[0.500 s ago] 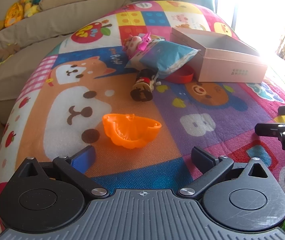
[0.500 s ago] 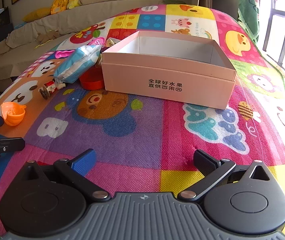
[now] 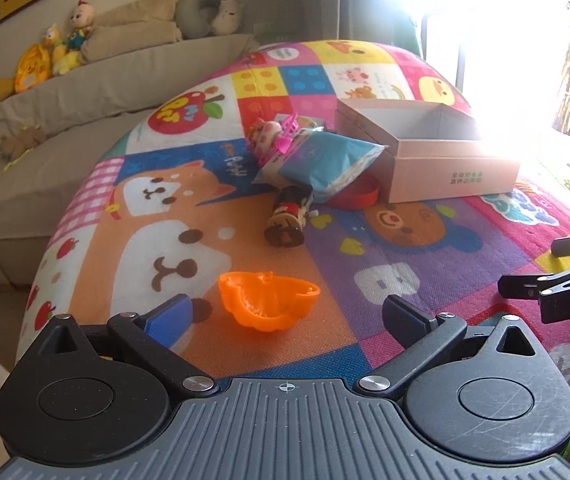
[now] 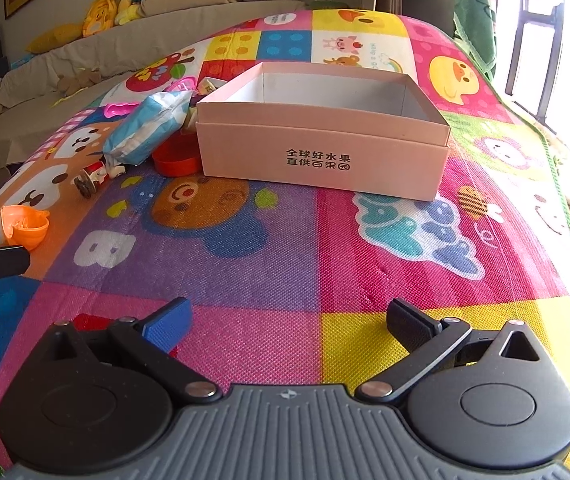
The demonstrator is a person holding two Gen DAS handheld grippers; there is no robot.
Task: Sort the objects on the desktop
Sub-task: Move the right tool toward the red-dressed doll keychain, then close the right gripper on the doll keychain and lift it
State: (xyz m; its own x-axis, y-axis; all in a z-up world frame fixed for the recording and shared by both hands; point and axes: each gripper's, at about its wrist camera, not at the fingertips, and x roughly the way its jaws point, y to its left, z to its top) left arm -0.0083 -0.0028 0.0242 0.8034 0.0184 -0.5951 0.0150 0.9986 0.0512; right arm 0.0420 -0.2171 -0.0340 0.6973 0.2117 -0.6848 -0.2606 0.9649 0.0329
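An orange plastic shell (image 3: 269, 300) (image 4: 25, 224) lies on the colourful play mat, just ahead of my left gripper (image 3: 287, 316), which is open with nothing between its fingers. Farther on lie a small toy figure (image 3: 287, 220) (image 4: 95, 176), a blue-white packet (image 3: 321, 164) (image 4: 149, 128), a red bowl (image 3: 355, 196) (image 4: 177, 156) and a pink toy (image 3: 275, 136). An empty pink cardboard box (image 3: 453, 168) (image 4: 325, 160) stands beside them. My right gripper (image 4: 289, 320) is open over bare mat, well short of the box.
The mat (image 4: 245, 248) covers a raised surface whose edges fall away on the left and right. A beige sofa (image 3: 65, 128) with plush toys (image 3: 51, 56) stands behind. A bright window (image 3: 497, 20) is at the right. The right gripper's fingers (image 3: 525, 288) show at the left view's right edge.
Both views have tilted up slightly, showing more of the sofa and wall. The orange shell sits a little closer to the left gripper's fingers. No object has moved.
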